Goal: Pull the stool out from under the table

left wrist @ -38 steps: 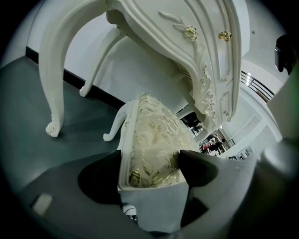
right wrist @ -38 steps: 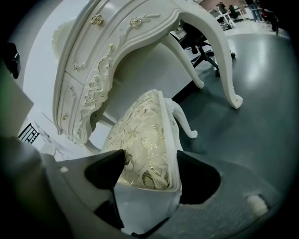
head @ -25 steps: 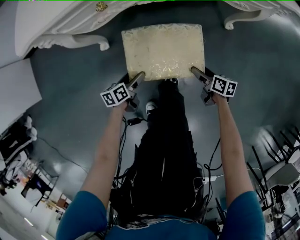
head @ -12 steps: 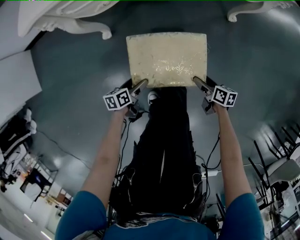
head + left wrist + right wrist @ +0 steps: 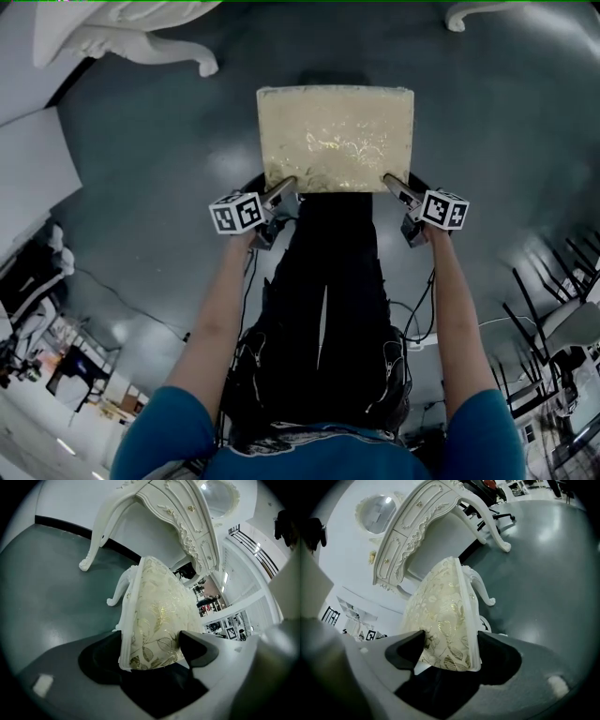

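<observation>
The stool [image 5: 336, 136] has a cream seat with a gold leaf pattern and white carved legs; it stands on the dark floor in front of the white carved table [image 5: 141, 42]. My left gripper [image 5: 286, 185] is shut on the seat's near left corner, my right gripper [image 5: 392, 181] on its near right corner. In the left gripper view the seat edge [image 5: 157, 616] sits wedged between the jaws of the left gripper [image 5: 150, 651]. The right gripper view shows the seat [image 5: 443, 611] clamped the same way in the right gripper [image 5: 450, 648], with the table [image 5: 422, 517] behind it.
The person's dark trousers [image 5: 328, 309] fill the space just behind the stool. Cables [image 5: 412, 328] trail on the floor near the feet. Black chairs [image 5: 553, 319] stand at the right. A white panel [image 5: 28, 178] lies at the left. A table leg [image 5: 469, 14] curls in at top right.
The stool and both grippers have moved back from the table toward the person. The table has slid toward the top edge of the head view, showing more floor between it and the stool.
</observation>
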Tool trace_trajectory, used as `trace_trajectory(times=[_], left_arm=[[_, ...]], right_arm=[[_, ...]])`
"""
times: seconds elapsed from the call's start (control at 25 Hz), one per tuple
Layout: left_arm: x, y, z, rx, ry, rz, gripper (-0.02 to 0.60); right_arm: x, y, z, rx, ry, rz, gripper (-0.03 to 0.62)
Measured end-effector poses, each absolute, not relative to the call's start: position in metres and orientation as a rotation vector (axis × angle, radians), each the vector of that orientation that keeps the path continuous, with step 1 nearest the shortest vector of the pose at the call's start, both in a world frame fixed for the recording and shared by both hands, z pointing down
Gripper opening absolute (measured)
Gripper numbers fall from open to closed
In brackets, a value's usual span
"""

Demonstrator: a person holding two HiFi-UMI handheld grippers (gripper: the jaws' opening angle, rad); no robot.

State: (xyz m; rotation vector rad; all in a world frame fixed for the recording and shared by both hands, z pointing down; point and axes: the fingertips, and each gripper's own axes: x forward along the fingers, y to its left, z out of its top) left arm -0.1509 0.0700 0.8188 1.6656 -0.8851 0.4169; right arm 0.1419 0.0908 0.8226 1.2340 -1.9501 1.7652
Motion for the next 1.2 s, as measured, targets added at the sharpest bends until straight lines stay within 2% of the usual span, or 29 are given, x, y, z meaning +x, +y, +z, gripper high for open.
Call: trace_trajectory(times=[0.44,0.52,0.68,1.2], left_arm=[[-0.148,0.083,0.822,1.63,-0.795,0.51,0.422],[-0.152,0.079,0.812,1.663,-0.811,0.539,0.394],[-0.159,0.067,0.778,1.738,-0.847,0.532,0.387],[-0.169,0.068,0.645,1.978,-0.807,0.507,0.291]], right_arm=[[0.141,0.104,0.815,1.26,-1.871,1.793,0.379],[0.142,0.102,0.807,1.334,-1.863,1.777,0.377],[0.14,0.098,0.775,1.457,-1.892,1.815,0.373],[0.071,0.056,0.611,1.425,-2.187,1.624,0.253]])
